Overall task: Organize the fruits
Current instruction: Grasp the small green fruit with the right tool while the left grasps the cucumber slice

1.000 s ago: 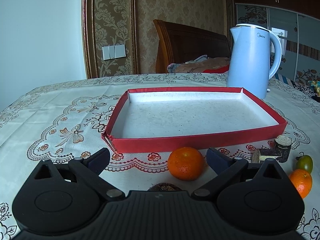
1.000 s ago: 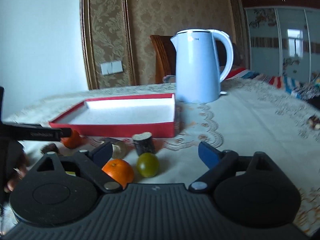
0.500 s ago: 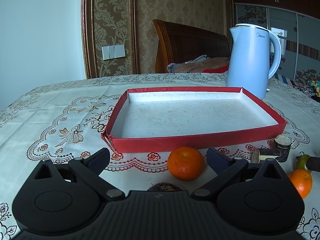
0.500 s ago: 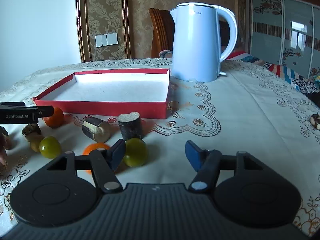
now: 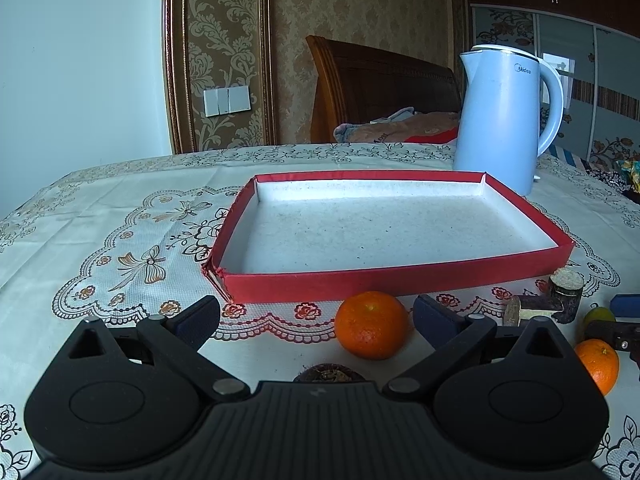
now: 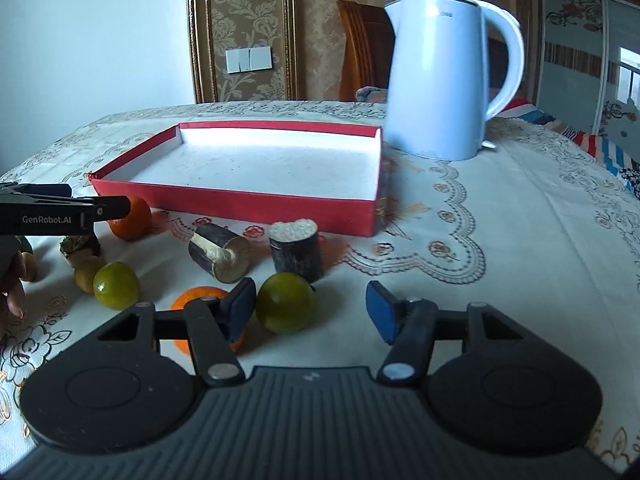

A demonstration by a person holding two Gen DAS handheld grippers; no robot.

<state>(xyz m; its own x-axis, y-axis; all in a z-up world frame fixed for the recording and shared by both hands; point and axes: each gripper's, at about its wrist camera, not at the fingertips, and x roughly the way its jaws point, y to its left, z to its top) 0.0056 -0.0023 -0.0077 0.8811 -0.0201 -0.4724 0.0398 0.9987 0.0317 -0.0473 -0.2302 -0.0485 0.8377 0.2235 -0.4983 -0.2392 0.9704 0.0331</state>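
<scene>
Though partly hidden, green fruit [image 6: 286,307] between fingers [image 6: 240,307]

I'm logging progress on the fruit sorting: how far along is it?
Nothing is done: the red tray holds no fruit. The right tongs have been closing around a green fruit, not yet gripped. Two oranges, another green fruit remain on the tablecloth.

right gripper [image 6: 310,310] jaws closing, gap narrower; green fruit [image 6: 286,302] now between pads, left pad beside it | its tip now showing in left view [image 5: 624,306]
</scene>
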